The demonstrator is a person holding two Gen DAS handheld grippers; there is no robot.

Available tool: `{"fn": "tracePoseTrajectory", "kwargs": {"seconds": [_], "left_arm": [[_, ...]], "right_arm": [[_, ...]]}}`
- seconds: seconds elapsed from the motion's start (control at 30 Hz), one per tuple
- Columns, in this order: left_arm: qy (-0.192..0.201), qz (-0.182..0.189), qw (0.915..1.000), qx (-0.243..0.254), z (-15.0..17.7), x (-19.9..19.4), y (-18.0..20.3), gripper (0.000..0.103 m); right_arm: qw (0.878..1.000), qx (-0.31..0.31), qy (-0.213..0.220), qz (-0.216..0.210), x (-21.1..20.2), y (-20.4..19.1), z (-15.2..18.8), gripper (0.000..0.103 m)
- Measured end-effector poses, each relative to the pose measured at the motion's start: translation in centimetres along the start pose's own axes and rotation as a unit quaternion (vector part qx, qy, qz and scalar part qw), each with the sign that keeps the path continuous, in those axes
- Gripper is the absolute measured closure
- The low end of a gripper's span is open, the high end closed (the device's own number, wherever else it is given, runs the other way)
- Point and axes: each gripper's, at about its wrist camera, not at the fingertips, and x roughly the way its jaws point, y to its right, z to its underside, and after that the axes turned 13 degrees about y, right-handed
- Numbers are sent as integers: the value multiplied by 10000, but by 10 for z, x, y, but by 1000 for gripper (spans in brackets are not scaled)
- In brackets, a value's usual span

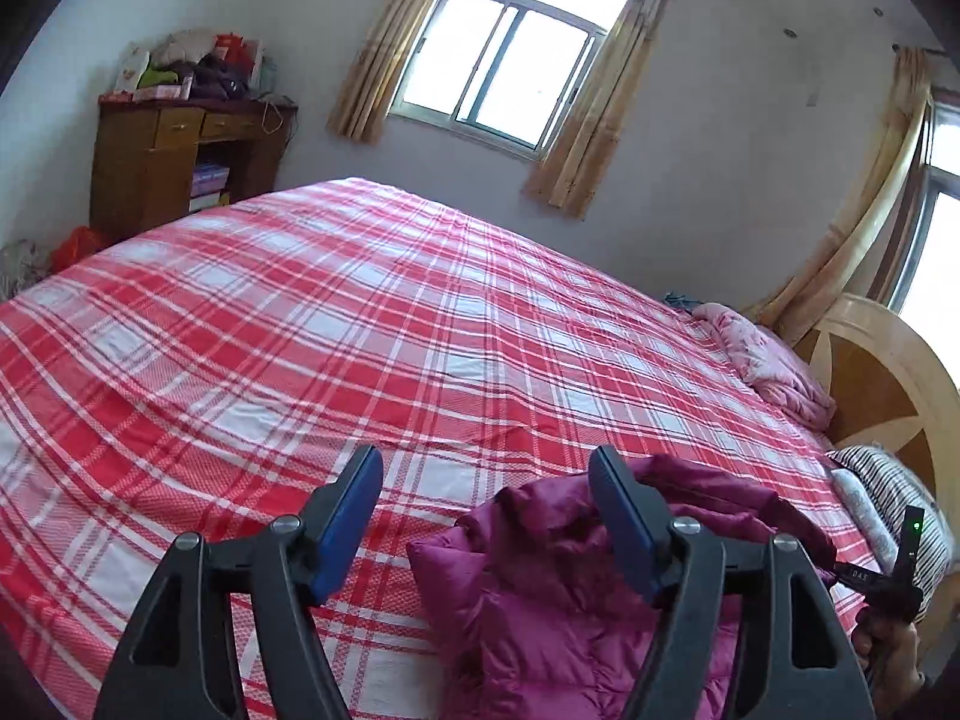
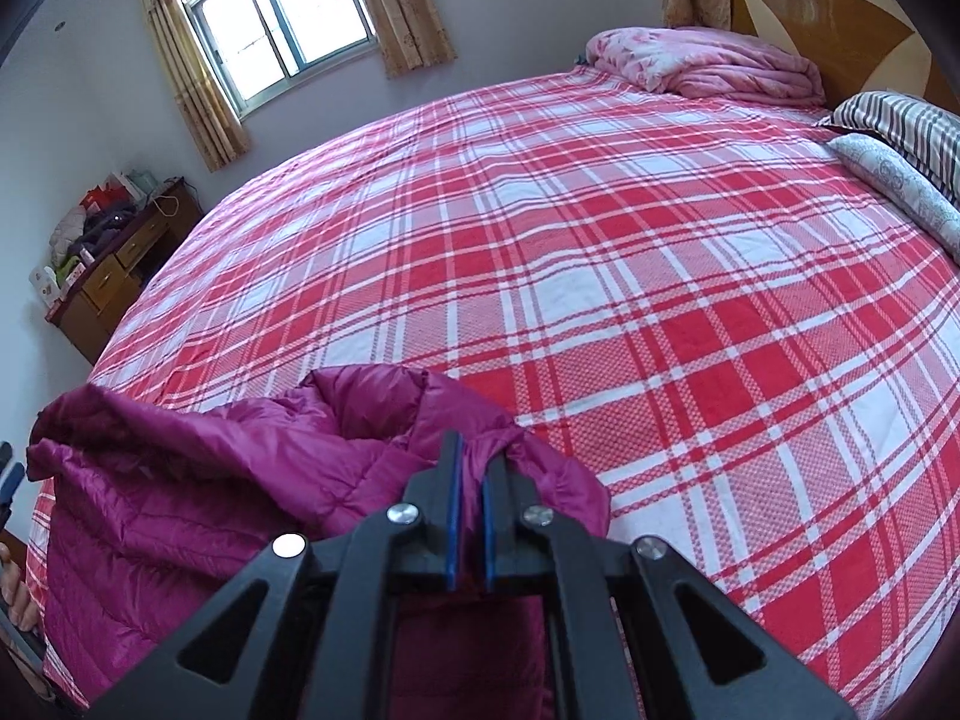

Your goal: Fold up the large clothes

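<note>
A magenta quilted down jacket lies bunched at the near edge of a bed covered in a red and white plaid sheet. My left gripper is open, its blue pads wide apart above the jacket's left edge, holding nothing. In the right wrist view the jacket spreads left of my right gripper, which is shut on a fold of the jacket's fabric near its collar. The plaid sheet fills that view beyond.
A folded pink quilt and striped pillows lie by the wooden headboard. A wooden desk piled with items stands at the far wall beside a curtained window.
</note>
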Motion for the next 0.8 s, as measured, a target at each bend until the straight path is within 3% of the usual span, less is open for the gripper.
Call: {"fn": "tracePoseTrajectory", "kwargs": {"seconds": [0.13, 0.23, 0.37, 0.47, 0.57, 0.7, 0.8], "left_arm": [[60, 129, 9940, 1089, 14, -8, 55, 25], [-40, 114, 9795, 2013, 46, -1, 96, 22], [-516, -307, 9681, 2433, 84, 25, 103, 22], [-816, -454, 9669, 2377, 102, 41, 95, 22], [-862, -632, 9674, 2295, 105, 46, 91, 22], [-1037, -1055, 9687, 1995, 101, 60, 81, 22], [-1127, -1102, 9709, 1805, 100, 62, 77, 22]], "right_arm": [[10000, -10, 24, 68, 4, -5, 0, 92], [9998, 8, 166, 127, -1, -8, 1, 75], [9975, -72, 635, 302, -20, -14, -2, 26], [9956, -212, 835, 369, -32, -22, -6, 24], [9948, -461, 827, 365, -42, -42, -6, 24], [9915, -887, 946, 23, -55, -90, 3, 24], [9882, -1322, 617, -457, -38, -128, 17, 24]]}}
